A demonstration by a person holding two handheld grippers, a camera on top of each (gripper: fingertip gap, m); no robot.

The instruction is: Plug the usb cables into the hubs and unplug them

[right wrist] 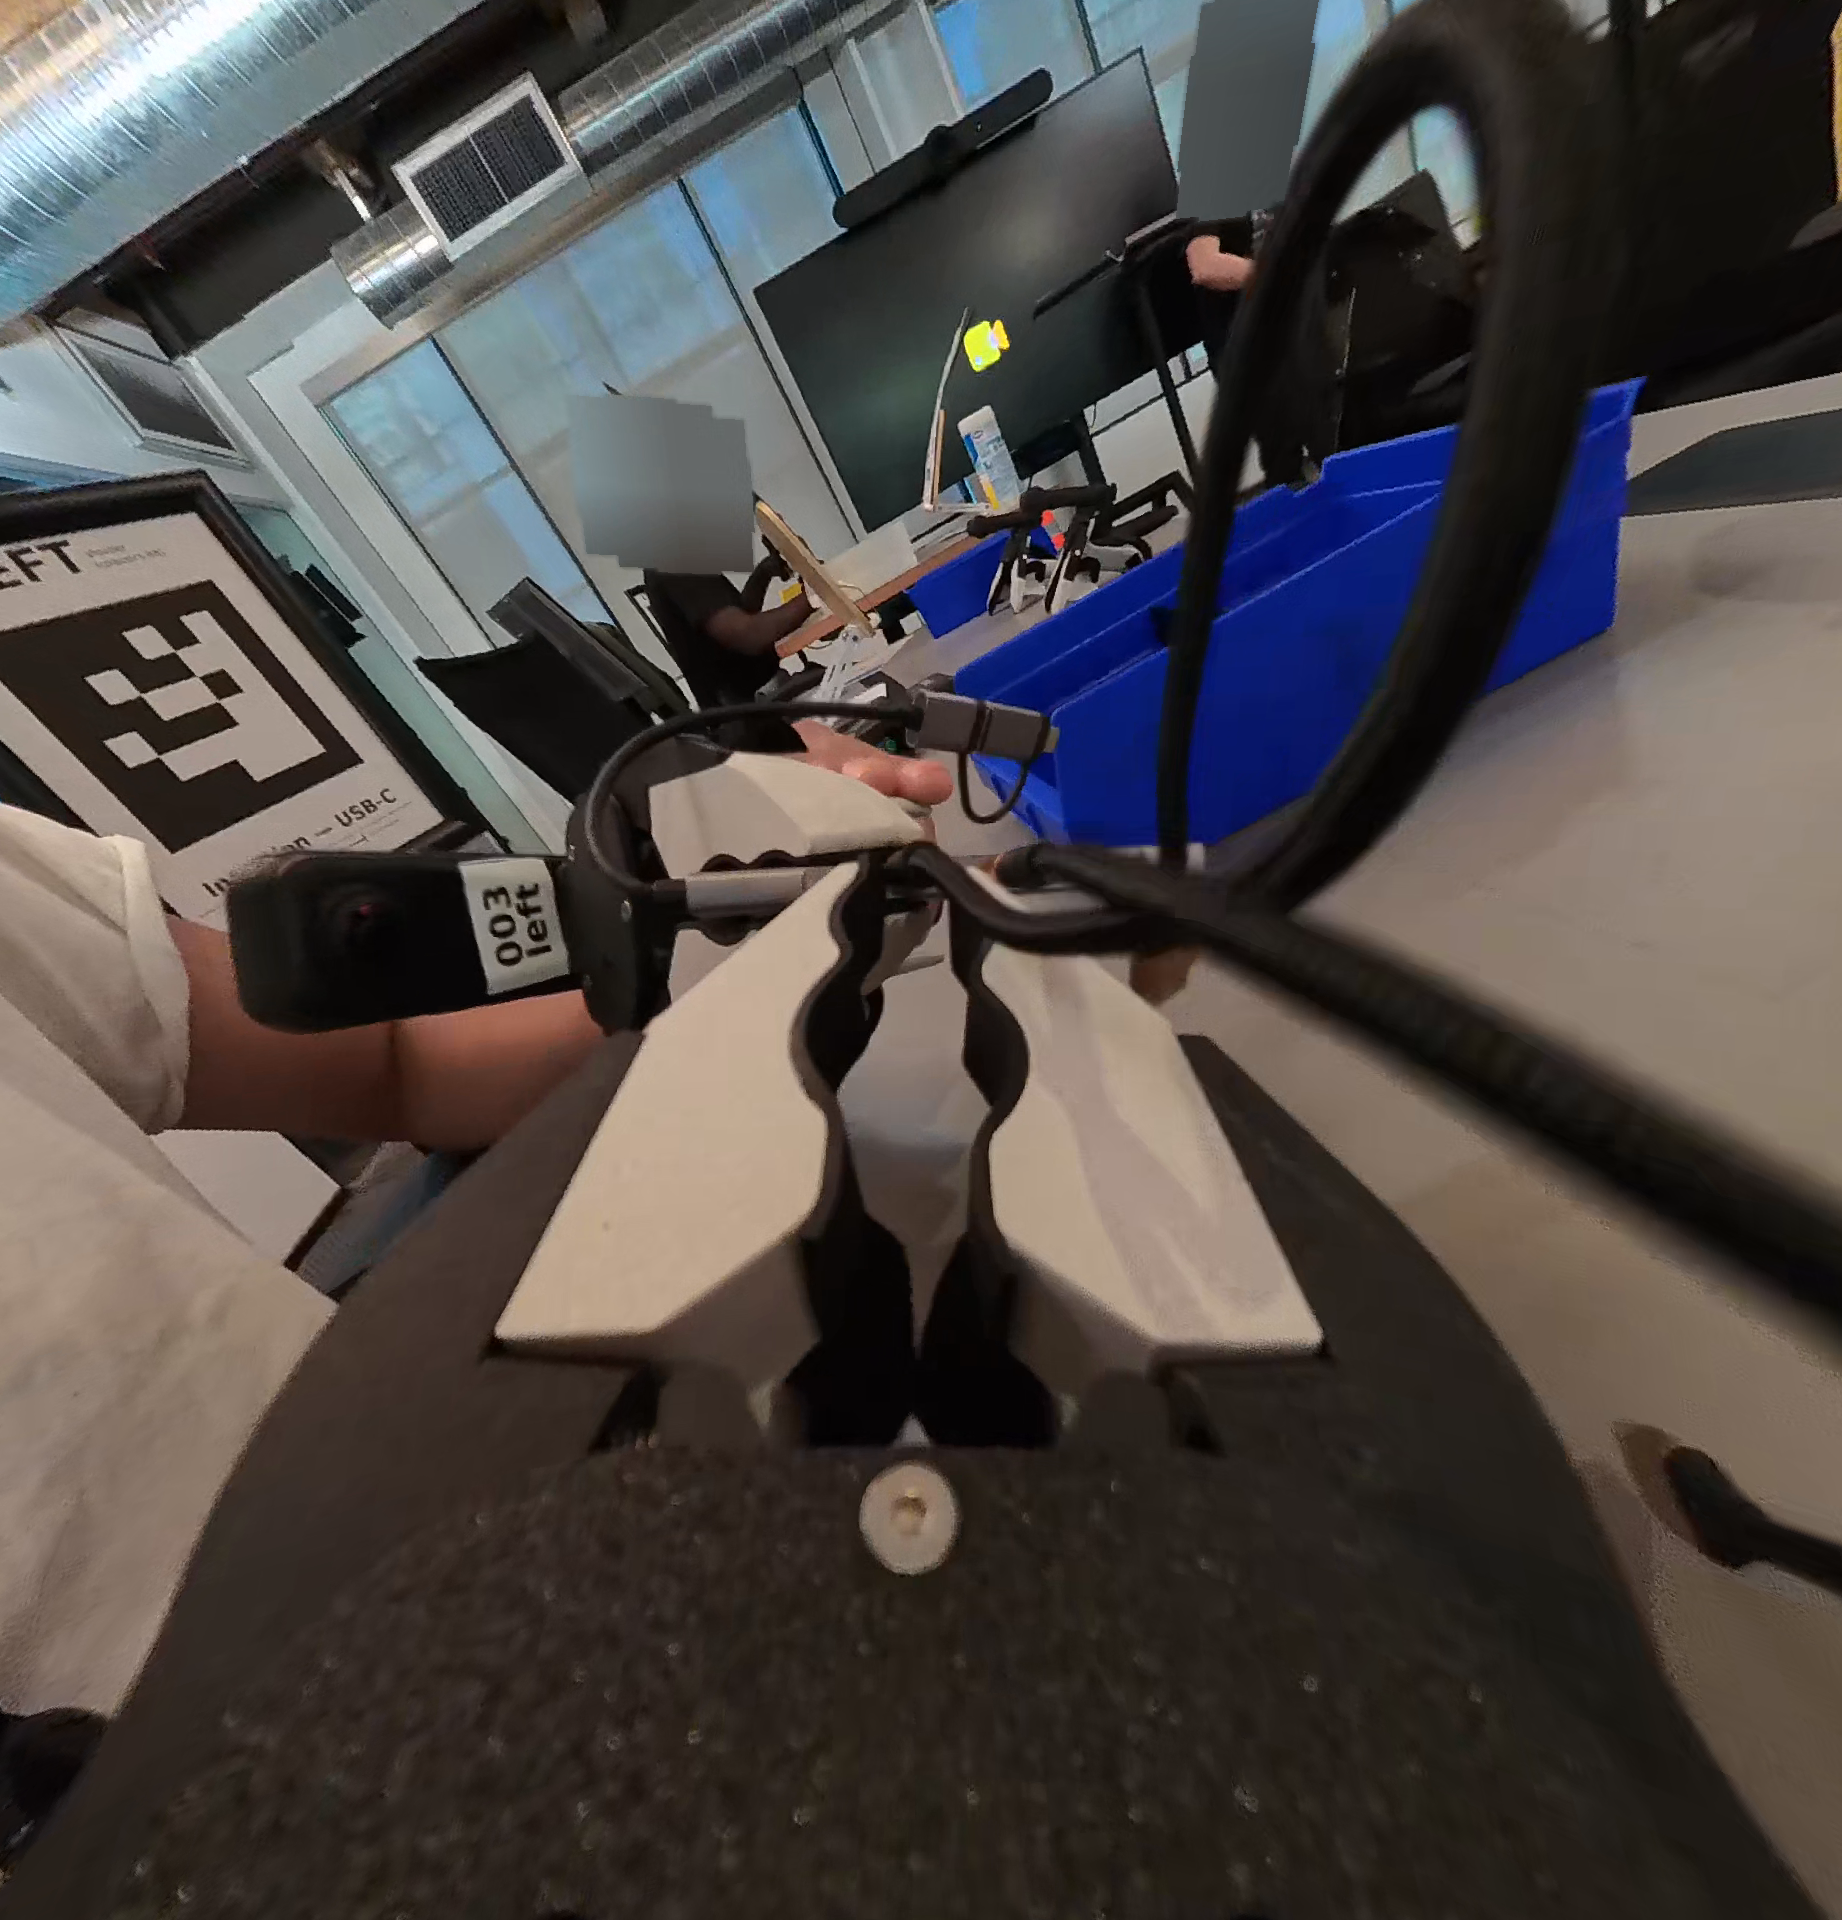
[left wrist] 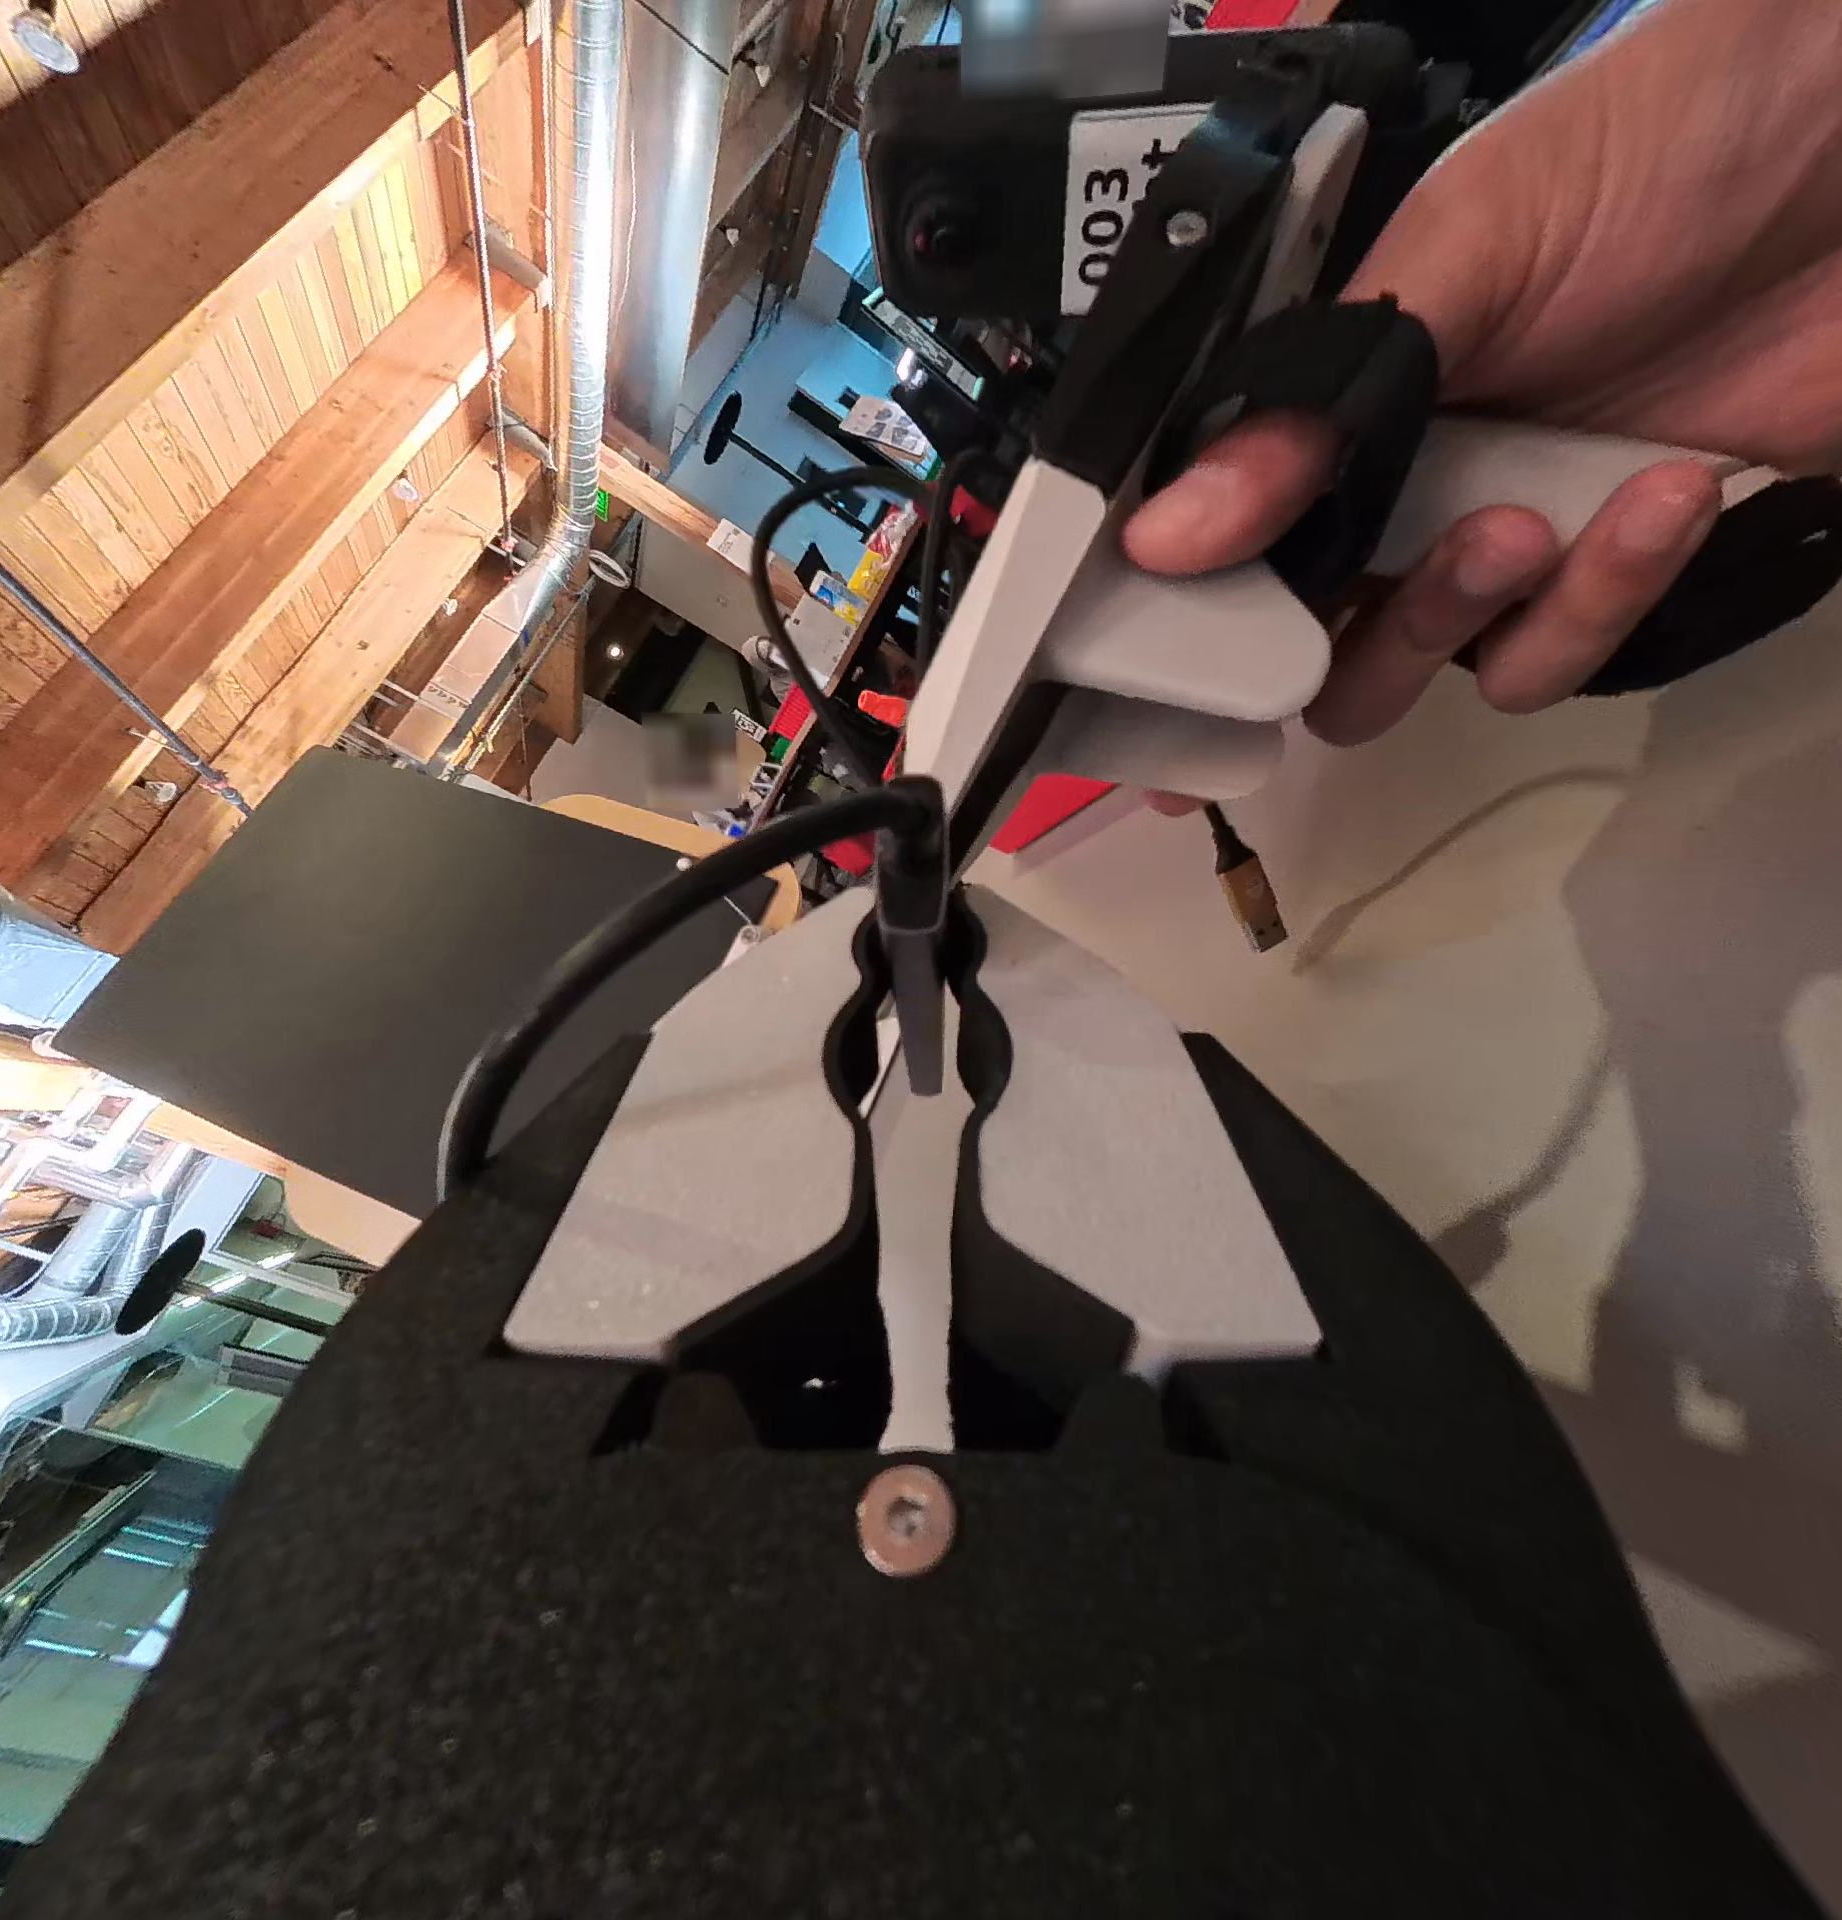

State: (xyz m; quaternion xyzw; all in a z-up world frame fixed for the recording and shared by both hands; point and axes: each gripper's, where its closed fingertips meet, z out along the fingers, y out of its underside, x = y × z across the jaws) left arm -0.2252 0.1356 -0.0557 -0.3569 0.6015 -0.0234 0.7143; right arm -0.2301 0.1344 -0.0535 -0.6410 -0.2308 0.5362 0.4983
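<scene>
My left gripper (left wrist: 912, 935) is shut on a thin dark grey hub (left wrist: 922, 1023), seen edge-on and held in the air. A thick black cable (left wrist: 678, 894) leaves the hub's far end and curves left. My right gripper (left wrist: 961, 831), held by a hand, meets the hub there. In the right wrist view, my right gripper (right wrist: 906, 883) is shut on the black cable's plug (right wrist: 922, 868) at the end of the hub (right wrist: 751, 891). The left gripper (right wrist: 792, 821) holds the hub from the left. The thick cable (right wrist: 1519, 1039) loops right. A gold braided USB plug (left wrist: 1249, 904) dangles below the right gripper.
The hub's thin pigtail ends in a grey connector (right wrist: 984, 724). A blue bin (right wrist: 1312, 644) stands on the grey table (right wrist: 1675, 831) behind the grippers. A framed marker board (right wrist: 169, 686) stands at left. Another black plug (right wrist: 1727, 1527) lies at lower right. A person sits farther back. My left and right fingertips are right by each other.
</scene>
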